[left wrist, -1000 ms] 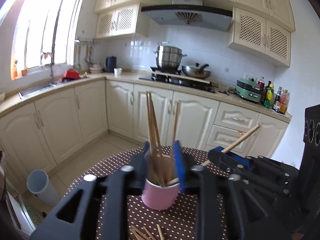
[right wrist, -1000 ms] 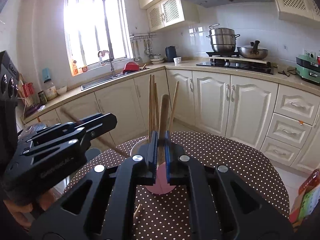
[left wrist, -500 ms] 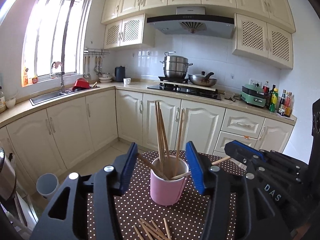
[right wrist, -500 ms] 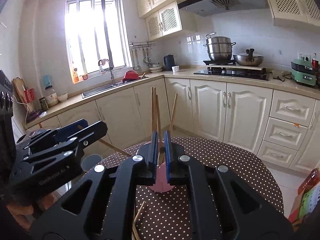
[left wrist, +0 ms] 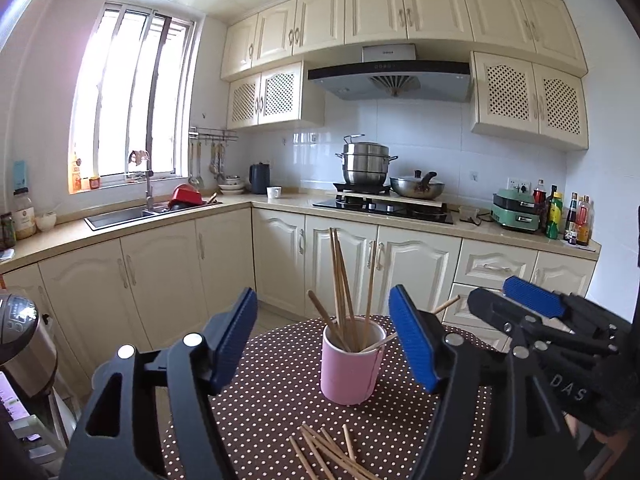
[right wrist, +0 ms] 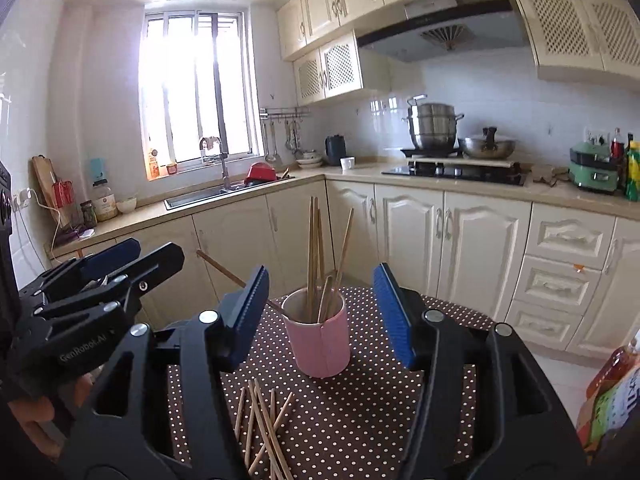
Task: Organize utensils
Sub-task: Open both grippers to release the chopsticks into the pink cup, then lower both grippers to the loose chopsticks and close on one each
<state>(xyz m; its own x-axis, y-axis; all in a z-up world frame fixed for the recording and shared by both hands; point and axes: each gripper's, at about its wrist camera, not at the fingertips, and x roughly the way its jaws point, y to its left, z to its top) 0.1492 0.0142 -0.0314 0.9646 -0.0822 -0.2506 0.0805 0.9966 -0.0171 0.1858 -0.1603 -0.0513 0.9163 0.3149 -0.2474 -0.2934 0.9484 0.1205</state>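
Observation:
A pink cup (left wrist: 350, 364) stands on a round table with a brown polka-dot cloth (left wrist: 272, 396) and holds several wooden chopsticks (left wrist: 340, 280). It also shows in the right wrist view (right wrist: 320, 340). Several loose chopsticks (right wrist: 262, 424) lie on the cloth in front of the cup; they also show in the left wrist view (left wrist: 328, 452). My left gripper (left wrist: 324, 344) is open and empty, drawn back from the cup. My right gripper (right wrist: 320, 314) is open and empty, also back from the cup. Each gripper shows at the edge of the other's view.
Cream kitchen cabinets (left wrist: 160, 280) and a counter run behind the table, with a sink (left wrist: 120, 216) and stove with pots (left wrist: 368, 168). A steel appliance (left wrist: 24, 344) stands at the left. A colourful packet (right wrist: 612, 392) sits at the table's right.
My left gripper let go of the cup and opened wide. My right gripper released a chopstick into the cup and opened. Both drew back and up from the cup.

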